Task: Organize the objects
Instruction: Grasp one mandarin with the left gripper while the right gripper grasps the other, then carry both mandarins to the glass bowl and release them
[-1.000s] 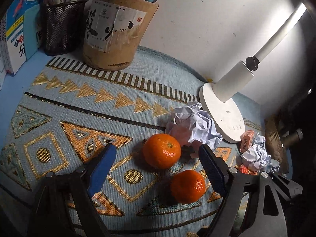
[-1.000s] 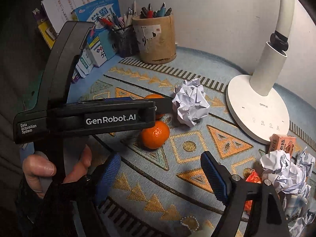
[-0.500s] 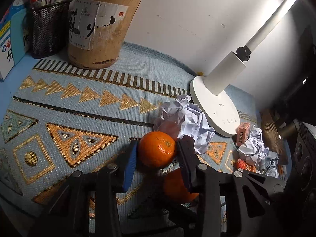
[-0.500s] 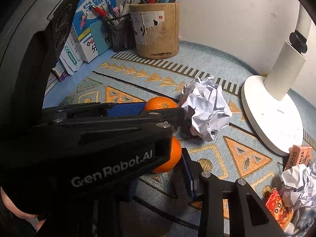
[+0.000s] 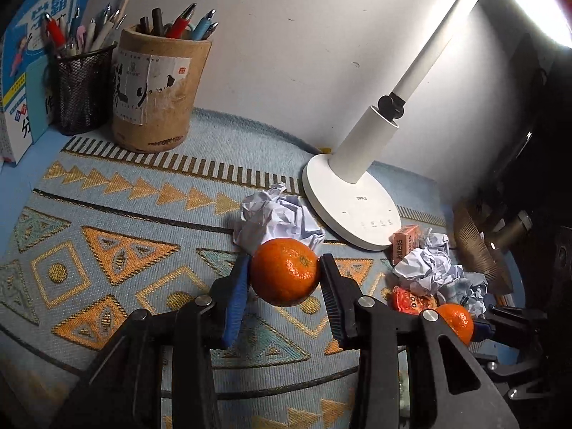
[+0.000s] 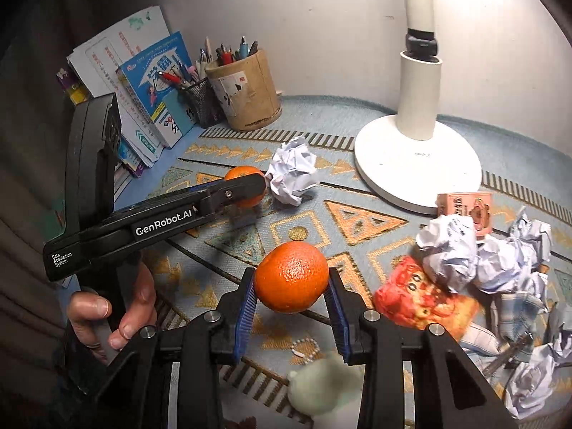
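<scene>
The left gripper [image 5: 284, 280] is clamped on one orange [image 5: 284, 276] and the right gripper [image 6: 291, 287] on a second orange [image 6: 291, 277], both fruits held above the patterned mat [image 5: 118, 214], with a crumpled paper ball [image 5: 275, 216], lamp base [image 5: 352, 207] and pen holder [image 5: 157, 85] beyond.

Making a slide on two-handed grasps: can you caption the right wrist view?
Right gripper clamps an orange above the patterned mat; left gripper holds another.
</scene>
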Tool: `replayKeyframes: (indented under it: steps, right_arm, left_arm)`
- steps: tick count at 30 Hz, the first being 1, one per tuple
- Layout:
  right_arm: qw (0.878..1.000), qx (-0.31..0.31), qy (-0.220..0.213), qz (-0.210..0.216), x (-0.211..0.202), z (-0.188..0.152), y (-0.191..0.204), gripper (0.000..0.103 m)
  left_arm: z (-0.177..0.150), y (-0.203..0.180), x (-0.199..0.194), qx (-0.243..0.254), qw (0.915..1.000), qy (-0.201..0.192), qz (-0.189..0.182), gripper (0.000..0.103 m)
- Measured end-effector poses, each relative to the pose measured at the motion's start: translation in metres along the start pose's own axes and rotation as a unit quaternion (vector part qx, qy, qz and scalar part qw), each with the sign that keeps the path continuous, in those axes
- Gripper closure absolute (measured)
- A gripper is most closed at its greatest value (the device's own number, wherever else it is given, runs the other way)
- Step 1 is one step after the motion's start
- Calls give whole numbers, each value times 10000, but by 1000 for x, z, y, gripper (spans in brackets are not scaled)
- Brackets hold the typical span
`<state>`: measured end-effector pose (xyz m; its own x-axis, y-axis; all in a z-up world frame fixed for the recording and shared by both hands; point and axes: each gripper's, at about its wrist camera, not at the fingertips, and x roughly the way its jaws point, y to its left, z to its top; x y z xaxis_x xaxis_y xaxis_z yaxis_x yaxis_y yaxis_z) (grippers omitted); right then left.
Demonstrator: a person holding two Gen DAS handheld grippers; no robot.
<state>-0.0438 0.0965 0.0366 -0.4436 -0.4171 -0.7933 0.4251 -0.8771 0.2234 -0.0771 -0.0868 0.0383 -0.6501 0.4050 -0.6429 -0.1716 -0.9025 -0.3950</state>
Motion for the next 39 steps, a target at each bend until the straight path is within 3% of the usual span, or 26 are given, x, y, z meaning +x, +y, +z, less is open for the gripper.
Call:
replayKeyframes:
  steps: [6, 12, 18, 23, 26, 30, 33, 34, 35, 36, 39]
  right_arm:
    - [9970, 435, -573, -299, -75, -8, -62, 66]
    - [9865, 969, -1084, -759, -149, -13, -140, 66]
    - [9657, 1643, -1506, -1331, -207, -23, -222, 66]
    - [9422, 2218, -1599, -1935, -228, -40, -296, 66]
    - [9341, 2435, -1498, -2138, -226, -47, -330, 66]
    - [9364, 2597, -1330, -1951, -213, -43, -356, 66]
    - [9410, 2545, -1227, -1860, -200, -36, -364, 65]
    - [9409, 2590, -1179, -1838, -197, -35, -367, 59]
    - [9406, 2648, -1171, -1774, -195, -36, -371, 46]
    - [9398, 2701, -1202, -1715, -194, -39, -373, 41]
    - [9388, 2710, -1276, -1698, -198, -47, -376, 37]
  left_arm:
    - [9, -80, -13, 505, 9980, -154, -359, 67]
    - [34, -181, -6, 1049, 9904, -100, -897, 67]
    - [35, -278, 27, 1517, 9786, 255, -1367, 67]
    - [34, -338, 78, 1730, 9730, 624, -1397, 67]
    - [34, -360, 109, 1723, 9721, 810, -1368, 67]
    - [33, -373, 137, 1555, 9733, 960, -1389, 66]
    - [32, -374, 151, 1342, 9754, 1087, -1370, 44]
    - [32, -376, 153, 1280, 9765, 1056, -1375, 39]
    - [31, -374, 152, 1230, 9773, 1027, -1388, 38]
    - [31, -373, 152, 1199, 9775, 1023, -1404, 38]
    - [31, -367, 141, 1202, 9771, 997, -1444, 38]
